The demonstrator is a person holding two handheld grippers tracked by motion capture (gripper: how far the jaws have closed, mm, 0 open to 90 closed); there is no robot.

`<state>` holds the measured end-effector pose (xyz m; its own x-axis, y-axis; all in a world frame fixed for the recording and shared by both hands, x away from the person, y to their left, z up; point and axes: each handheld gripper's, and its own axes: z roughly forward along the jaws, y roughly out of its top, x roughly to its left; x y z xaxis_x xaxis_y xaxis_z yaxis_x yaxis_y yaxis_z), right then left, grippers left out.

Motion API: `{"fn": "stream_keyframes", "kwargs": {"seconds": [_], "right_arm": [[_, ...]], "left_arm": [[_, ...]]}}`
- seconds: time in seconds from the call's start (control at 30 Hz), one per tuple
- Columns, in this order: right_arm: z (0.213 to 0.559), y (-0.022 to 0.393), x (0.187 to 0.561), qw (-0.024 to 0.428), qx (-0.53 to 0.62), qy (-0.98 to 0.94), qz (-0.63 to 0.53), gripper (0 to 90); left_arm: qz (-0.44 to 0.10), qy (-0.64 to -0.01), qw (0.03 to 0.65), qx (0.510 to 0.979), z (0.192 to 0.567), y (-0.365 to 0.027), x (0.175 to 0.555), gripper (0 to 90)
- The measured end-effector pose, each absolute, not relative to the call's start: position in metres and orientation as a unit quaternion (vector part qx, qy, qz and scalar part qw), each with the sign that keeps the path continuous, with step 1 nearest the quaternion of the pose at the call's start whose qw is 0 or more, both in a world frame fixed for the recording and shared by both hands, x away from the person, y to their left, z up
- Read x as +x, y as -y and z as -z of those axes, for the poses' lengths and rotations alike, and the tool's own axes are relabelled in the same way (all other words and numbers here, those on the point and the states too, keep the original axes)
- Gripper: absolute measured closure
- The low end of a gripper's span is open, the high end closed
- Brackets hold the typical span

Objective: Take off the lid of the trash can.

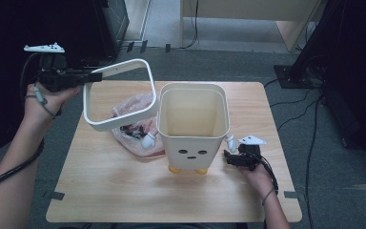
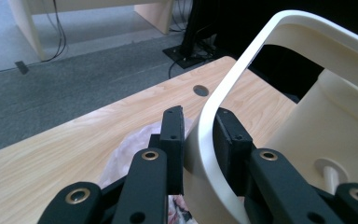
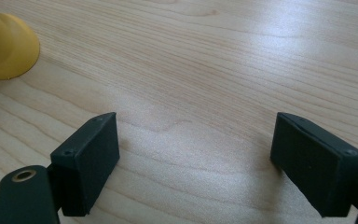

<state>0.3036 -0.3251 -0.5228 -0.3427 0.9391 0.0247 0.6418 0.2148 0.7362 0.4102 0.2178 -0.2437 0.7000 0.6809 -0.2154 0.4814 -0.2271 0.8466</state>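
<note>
Rim frame [image 1: 119, 95] of the cream bin hangs in the air over the table's far-left part, tilted, the left gripper [image 1: 91, 76] clamped across its wall, presumably lifted clear so a bag can be fitted. Below it lies a crumpled plastic bag [image 1: 132, 125], touching the bin [image 1: 193, 125] (face and yellow feet). Near the bin's right side rests the right gripper [image 1: 229, 158], jaws wide apart over bare wood.

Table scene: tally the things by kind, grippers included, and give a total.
Cream bins: 1
Cream rim frames: 1
Plastic bags of rubbish: 1
Grippers: 2, the left gripper and the right gripper
Total: 5
</note>
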Motion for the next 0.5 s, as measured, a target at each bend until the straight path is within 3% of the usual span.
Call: {"fn": "stream_keyframes", "kwargs": {"seconds": [0.5], "right_arm": [[0.523,0.325,0.303,0.222,0.53,-0.747,-0.336,15.1]], "left_arm": [[-0.115,-0.383,0.484,0.778,0.273,-0.238,0.408,75.3]]}}
